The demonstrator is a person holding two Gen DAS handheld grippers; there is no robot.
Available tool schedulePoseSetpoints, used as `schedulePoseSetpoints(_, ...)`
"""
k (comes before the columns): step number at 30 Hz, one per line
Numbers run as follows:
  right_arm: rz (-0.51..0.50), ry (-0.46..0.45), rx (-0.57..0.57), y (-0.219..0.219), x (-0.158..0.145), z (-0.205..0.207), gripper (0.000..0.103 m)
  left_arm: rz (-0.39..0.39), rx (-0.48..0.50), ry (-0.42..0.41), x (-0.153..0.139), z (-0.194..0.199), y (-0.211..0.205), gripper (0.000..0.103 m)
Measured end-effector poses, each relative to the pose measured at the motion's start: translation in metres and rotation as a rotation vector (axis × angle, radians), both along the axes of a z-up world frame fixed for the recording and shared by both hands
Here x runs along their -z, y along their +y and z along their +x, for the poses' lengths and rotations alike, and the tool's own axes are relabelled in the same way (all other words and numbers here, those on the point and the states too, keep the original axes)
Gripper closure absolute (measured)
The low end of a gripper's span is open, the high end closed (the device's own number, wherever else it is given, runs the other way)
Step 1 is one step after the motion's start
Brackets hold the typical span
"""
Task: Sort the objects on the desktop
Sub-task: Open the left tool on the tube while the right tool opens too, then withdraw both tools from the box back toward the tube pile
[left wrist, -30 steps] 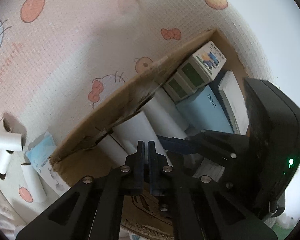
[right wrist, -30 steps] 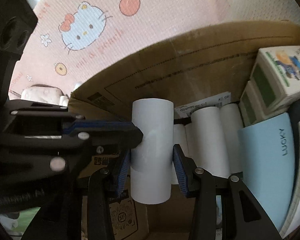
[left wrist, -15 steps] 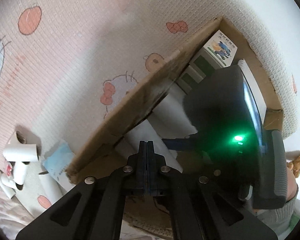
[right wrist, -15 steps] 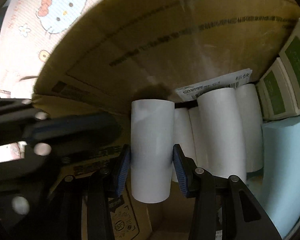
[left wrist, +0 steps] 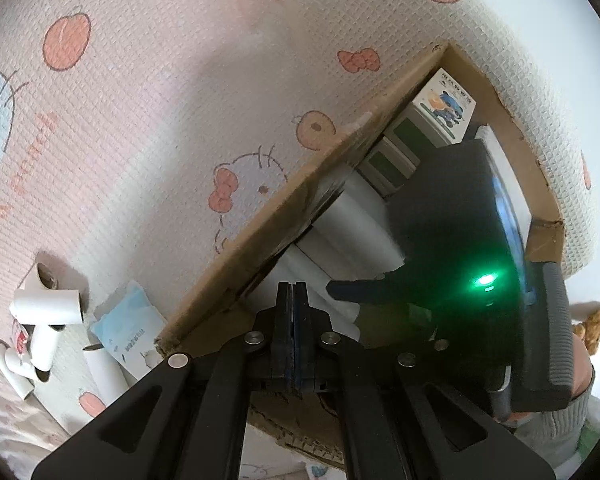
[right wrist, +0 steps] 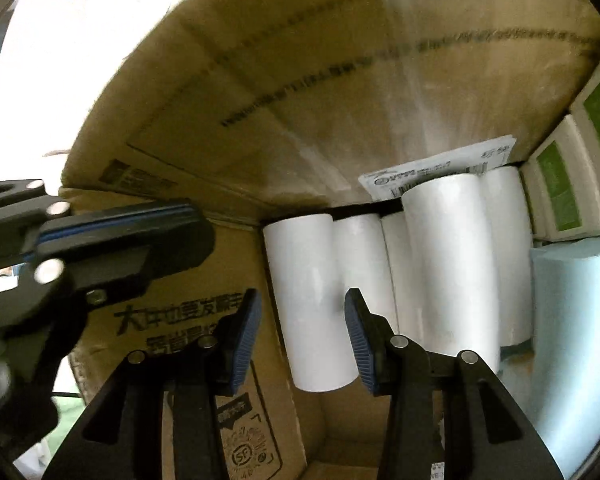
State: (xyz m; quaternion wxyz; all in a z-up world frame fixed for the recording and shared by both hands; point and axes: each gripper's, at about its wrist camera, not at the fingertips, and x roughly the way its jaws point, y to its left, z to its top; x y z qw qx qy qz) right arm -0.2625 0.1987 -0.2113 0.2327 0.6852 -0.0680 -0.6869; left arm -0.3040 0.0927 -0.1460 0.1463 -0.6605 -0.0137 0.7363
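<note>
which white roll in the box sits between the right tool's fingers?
The leftmost white roll, next to the cardboard box wall; the other rolls lie right of the right tool.

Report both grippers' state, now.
Left gripper: shut, holding nothing.
Right gripper: jaws apart around the white roll; a gap shows at one pad, so whether it grips cannot be told.

box [right wrist: 300, 80]: we've got bare floor [right wrist: 260, 360] left of the white rolls [right wrist: 440, 264] | right side packed: rolls, green cartons [right wrist: 560, 184], blue pack [right wrist: 572, 320] | left gripper [right wrist: 204, 232] hangs over the free bit
</note>
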Motion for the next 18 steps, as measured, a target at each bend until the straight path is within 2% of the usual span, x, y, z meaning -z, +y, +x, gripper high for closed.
schedulePoseSetpoints(4, 0.043, 0.017, 0.054, 0.011, -0.015, 0.004, 0.063, 0.033, -0.009, 0.045, -0.009, 0.008, 0.0, 0.103)
schedulePoseSetpoints(7, 0.098, 0.082, 0.094, 0.018, -0.038, 0.013, 0.063, 0.076, -0.02, 0.104, -0.019, 0.015, 0.003, 0.103)
schedulePoseSetpoints(12, 0.136, 0.153, 0.147, 0.022, -0.072, 0.026, 0.063, 0.18, -0.069, 0.201, -0.038, 0.032, -0.001, 0.103)
schedulePoseSetpoints(15, 0.176, 0.211, 0.142, 0.016, -0.092, 0.037, 0.063, 0.231, -0.09, 0.287, -0.055, 0.049, -0.004, 0.103)
schedulePoseSetpoints(18, 0.221, 0.26, 0.133, -0.001, -0.109, 0.053, 0.063, 0.243, -0.092, 0.395, -0.073, 0.07, -0.008, 0.103)
